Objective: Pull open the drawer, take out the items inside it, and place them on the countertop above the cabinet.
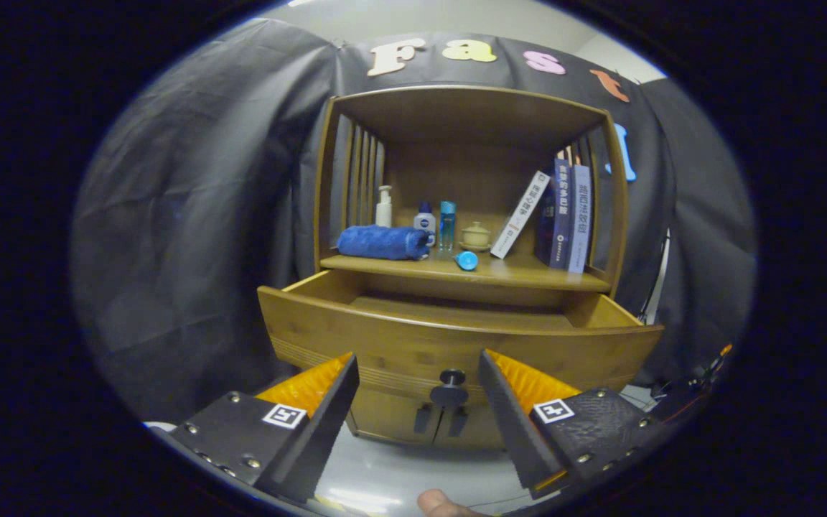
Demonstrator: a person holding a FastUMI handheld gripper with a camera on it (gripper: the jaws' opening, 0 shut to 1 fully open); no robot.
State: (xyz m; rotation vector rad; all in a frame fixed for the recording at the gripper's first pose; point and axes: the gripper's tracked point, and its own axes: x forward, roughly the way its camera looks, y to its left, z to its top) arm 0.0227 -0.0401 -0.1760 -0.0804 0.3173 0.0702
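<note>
My fingers are spread apart, gripping nothing, with the drawer pulled out just ahead and its knob between them. A blue cap lies on the desk above.

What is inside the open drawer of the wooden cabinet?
The drawer is pulled out, but its tall front panel hides the inside, so no contents can be seen. The open gripper is just before its knob.
</note>
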